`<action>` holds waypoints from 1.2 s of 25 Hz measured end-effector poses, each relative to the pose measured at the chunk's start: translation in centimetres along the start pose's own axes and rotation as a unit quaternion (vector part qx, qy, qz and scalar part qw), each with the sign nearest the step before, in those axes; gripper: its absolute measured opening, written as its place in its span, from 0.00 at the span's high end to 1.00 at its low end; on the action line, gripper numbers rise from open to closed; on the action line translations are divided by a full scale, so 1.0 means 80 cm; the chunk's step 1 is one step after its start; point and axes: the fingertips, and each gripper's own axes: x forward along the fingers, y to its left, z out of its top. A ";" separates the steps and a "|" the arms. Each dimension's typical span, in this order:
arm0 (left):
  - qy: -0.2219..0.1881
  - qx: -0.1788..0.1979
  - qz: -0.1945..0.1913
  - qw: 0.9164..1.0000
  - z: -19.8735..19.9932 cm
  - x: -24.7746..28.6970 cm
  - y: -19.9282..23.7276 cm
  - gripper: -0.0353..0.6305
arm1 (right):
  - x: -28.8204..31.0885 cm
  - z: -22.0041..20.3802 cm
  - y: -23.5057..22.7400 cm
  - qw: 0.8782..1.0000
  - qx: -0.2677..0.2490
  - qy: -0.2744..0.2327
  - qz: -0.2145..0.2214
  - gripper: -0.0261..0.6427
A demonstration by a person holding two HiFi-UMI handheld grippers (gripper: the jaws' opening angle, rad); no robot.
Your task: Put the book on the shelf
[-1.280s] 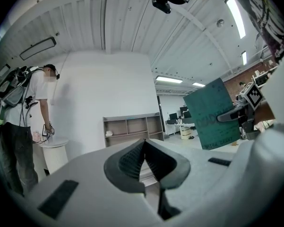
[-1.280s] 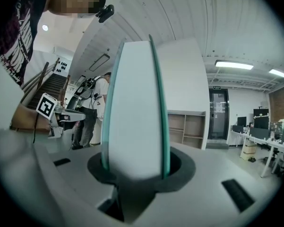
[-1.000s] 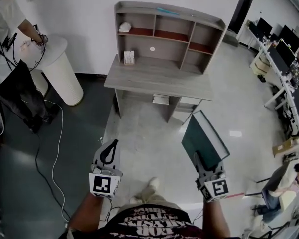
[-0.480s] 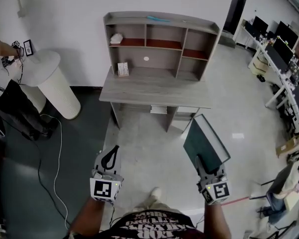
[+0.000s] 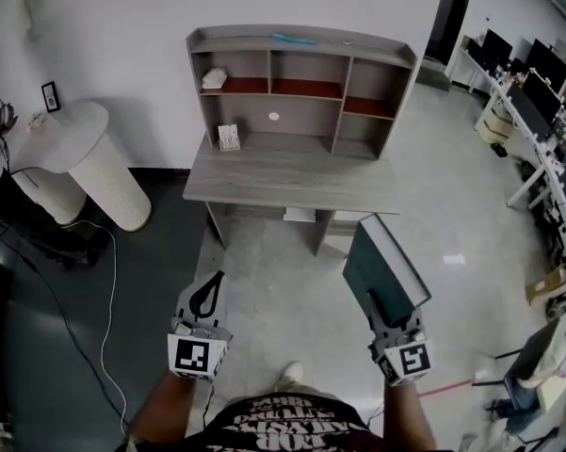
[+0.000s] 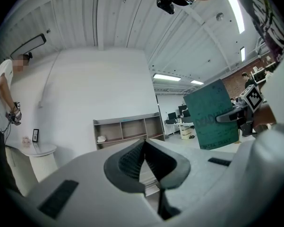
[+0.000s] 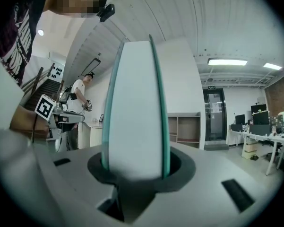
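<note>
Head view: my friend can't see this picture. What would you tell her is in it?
The right gripper holds a dark green hardcover book by its lower edge. The left gripper is shut and empty. Ahead stands a grey wooden desk with an open shelf unit on top.

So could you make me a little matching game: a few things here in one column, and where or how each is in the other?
1. book
2. left claw
3. shelf
4. white round stand

A. shut, empty
B. on top of the desk
C. gripped in the right claw
D. on the floor beside the desk

Pairs: 1-C, 2-A, 3-B, 4-D
</note>
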 end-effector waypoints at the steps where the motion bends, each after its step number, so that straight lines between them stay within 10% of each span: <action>1: -0.002 0.006 0.002 1.000 0.001 0.004 0.000 0.94 | 0.005 -0.001 -0.003 1.000 0.000 -0.001 0.004 0.72; 30: 0.007 0.001 0.020 1.000 -0.001 0.058 0.042 0.94 | 0.083 0.001 -0.013 0.999 0.000 -0.004 0.032 0.72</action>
